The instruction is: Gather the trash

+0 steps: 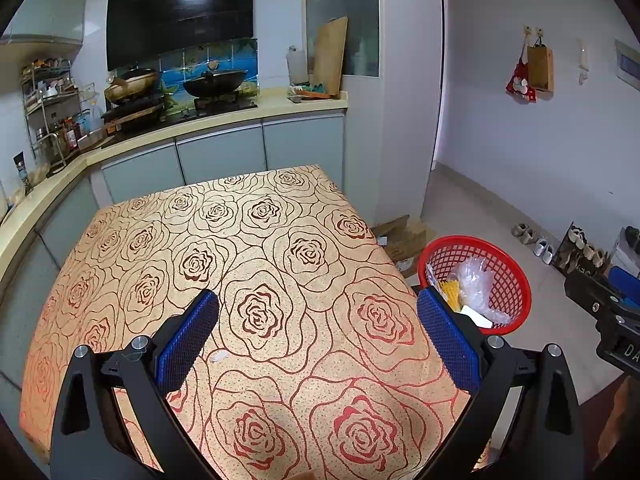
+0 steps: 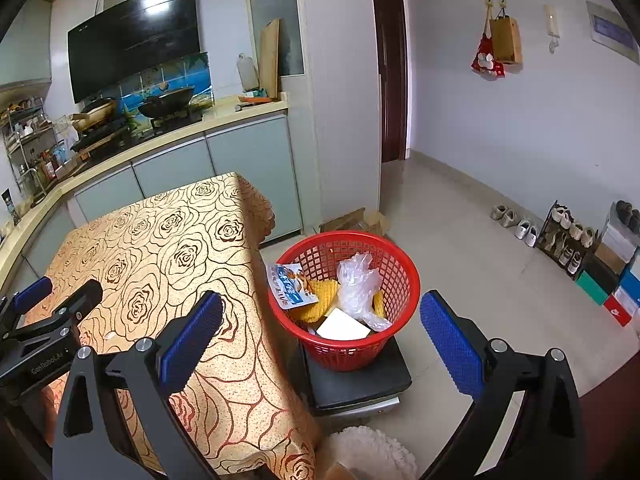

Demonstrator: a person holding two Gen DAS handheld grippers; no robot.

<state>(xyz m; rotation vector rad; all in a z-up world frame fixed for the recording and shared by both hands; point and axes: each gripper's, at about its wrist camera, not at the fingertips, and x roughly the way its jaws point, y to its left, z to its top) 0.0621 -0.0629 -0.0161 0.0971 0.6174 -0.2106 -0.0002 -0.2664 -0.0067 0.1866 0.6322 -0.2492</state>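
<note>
Jaws of both the left gripper [image 1: 318, 334] and right gripper [image 2: 320, 330] stand wide apart, holding nothing. The trash, a snack wrapper [image 2: 290, 286], plastic bag [image 2: 358, 286] and white box [image 2: 344, 325], lies in the red basket [image 2: 394, 256] beside the desk [image 1: 256, 248], which looks almost bare, so collection seems nearly finished.

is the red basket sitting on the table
No, the red basket stands beside the table on a dark platform on the floor, as the right wrist view shows.
</note>
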